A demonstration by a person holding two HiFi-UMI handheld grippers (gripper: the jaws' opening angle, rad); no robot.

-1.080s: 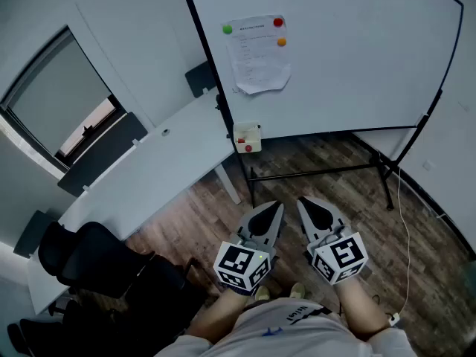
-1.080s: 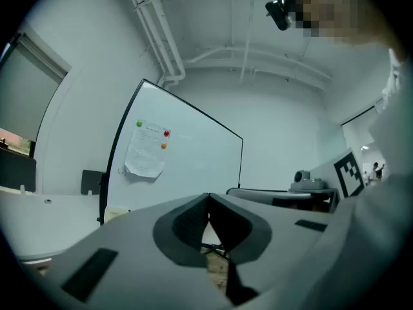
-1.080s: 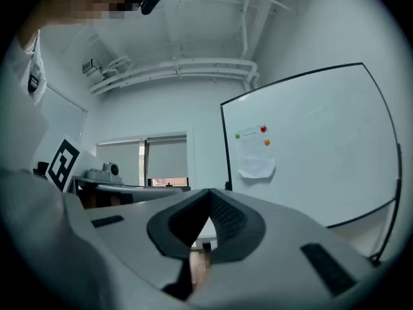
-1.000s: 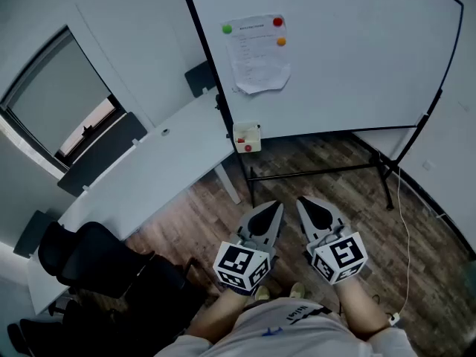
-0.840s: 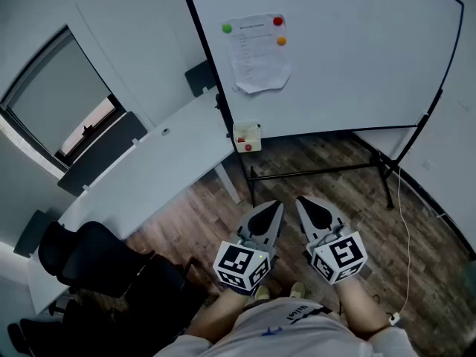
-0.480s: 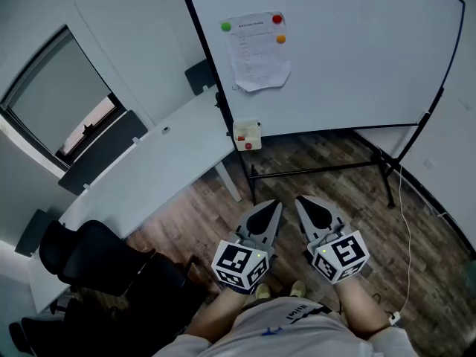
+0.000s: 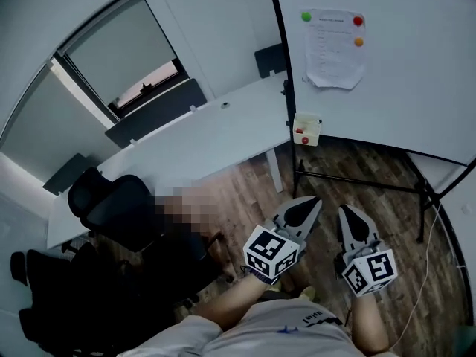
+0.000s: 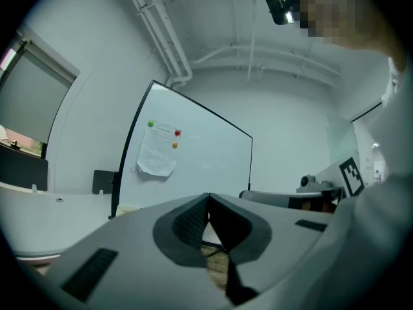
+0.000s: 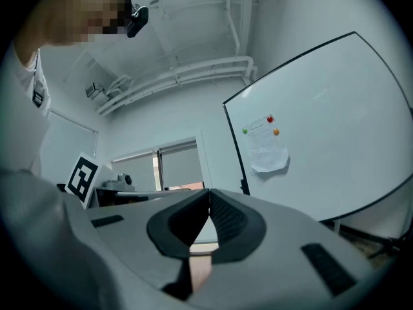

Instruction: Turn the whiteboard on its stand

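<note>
The whiteboard (image 7: 401,65) stands on a black-framed stand (image 7: 357,186) at the upper right of the head view. A sheet of paper (image 7: 335,47) is pinned to it with coloured magnets. Both grippers are held low near my body, well short of the board and touching nothing. My left gripper (image 7: 315,198) is shut and empty, and so is my right gripper (image 7: 344,209) beside it. In the left gripper view the whiteboard (image 8: 206,163) shows beyond the closed left gripper (image 8: 208,196). The right gripper view has the whiteboard (image 9: 322,147) at the right, past the closed right gripper (image 9: 210,191).
A long white desk (image 7: 186,147) runs left of the board, with black office chairs (image 7: 119,207) in front of it. A small marker box (image 7: 306,129) hangs on the board's left post. A window with a blind (image 7: 126,50) is behind the desk. A thin cable (image 7: 430,259) trails on the wooden floor.
The head view has swung to the left, so the whiteboard and both grippers now sit further right in the picture. Both grippers stay shut and side by side.
</note>
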